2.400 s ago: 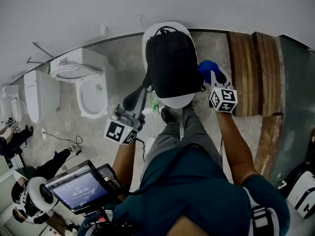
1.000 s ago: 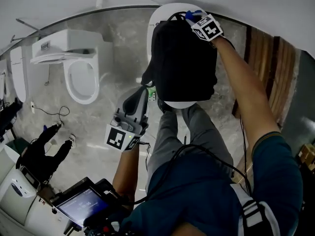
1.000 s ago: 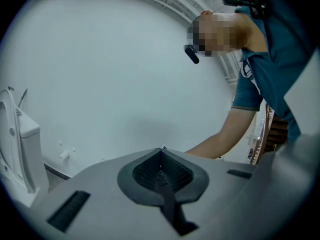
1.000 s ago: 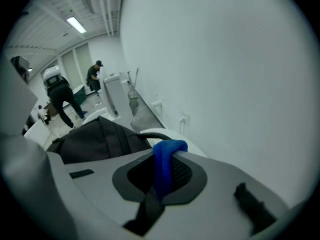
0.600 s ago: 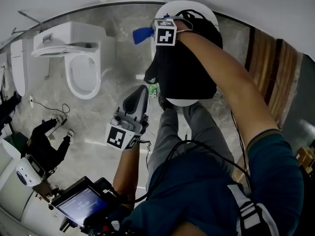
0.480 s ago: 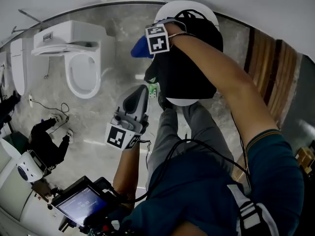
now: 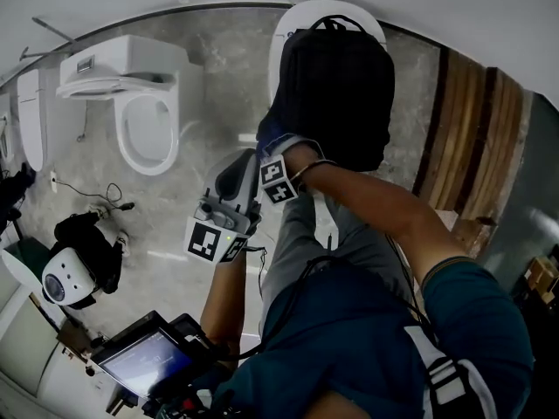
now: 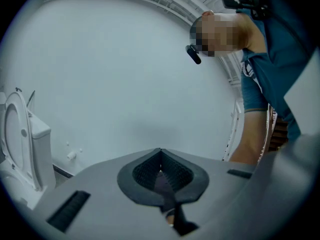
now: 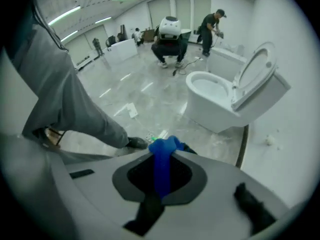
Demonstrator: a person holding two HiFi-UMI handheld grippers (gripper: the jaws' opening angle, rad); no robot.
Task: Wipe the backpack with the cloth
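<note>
On the white toilet (image 7: 293, 20) by the wall, the black backpack (image 7: 336, 85) is lying across the seat and covering most of it. The right gripper (image 9: 161, 148) is sitting at the backpack's lower-left corner, with the right arm crossing the body. Its jaws are clamping a blue cloth (image 9: 161, 174), which is bunching out past the tips. I can't tell whether the cloth is touching the fabric. The left gripper (image 8: 160, 156) is hanging just beside and below the right one, off the backpack. Its jaws are pinching together on a thin dark strap (image 8: 164, 186) and pointing up at the wall. A second toilet (image 7: 144, 120) is standing to the left with its lid up.
</note>
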